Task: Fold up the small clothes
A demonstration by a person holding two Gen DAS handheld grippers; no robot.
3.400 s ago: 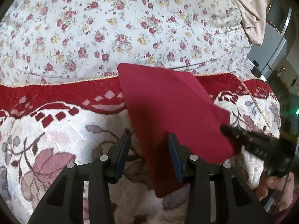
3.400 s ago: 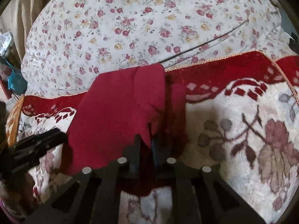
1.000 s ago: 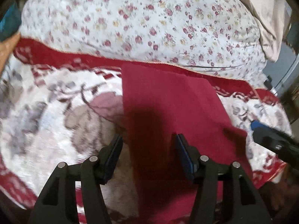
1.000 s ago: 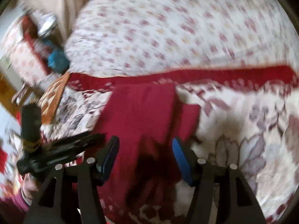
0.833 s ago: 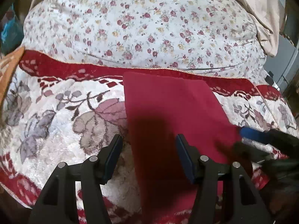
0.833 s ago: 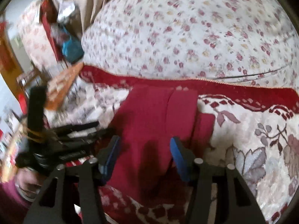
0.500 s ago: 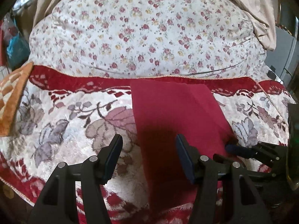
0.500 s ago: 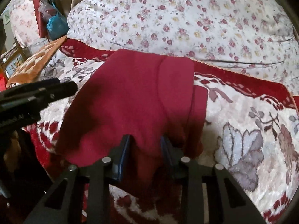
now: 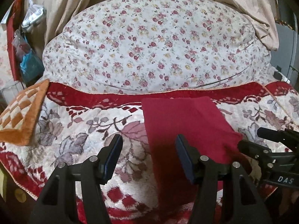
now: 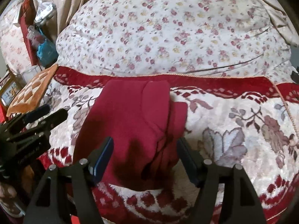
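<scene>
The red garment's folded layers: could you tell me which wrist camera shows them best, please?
The right wrist view: the red garment lies between the open right gripper, showing overlapping flaps and a side piece. The left wrist view shows a flat red panel, its right part behind the left gripper.

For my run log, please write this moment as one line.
left tool: open, empty | right tool: open, empty | red garment: folded, flat on floral blanket

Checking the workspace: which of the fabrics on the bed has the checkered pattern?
The orange-and-white cushion at the bed's left edge; the quilt and blanket are floral, the red garment plain.
</scene>
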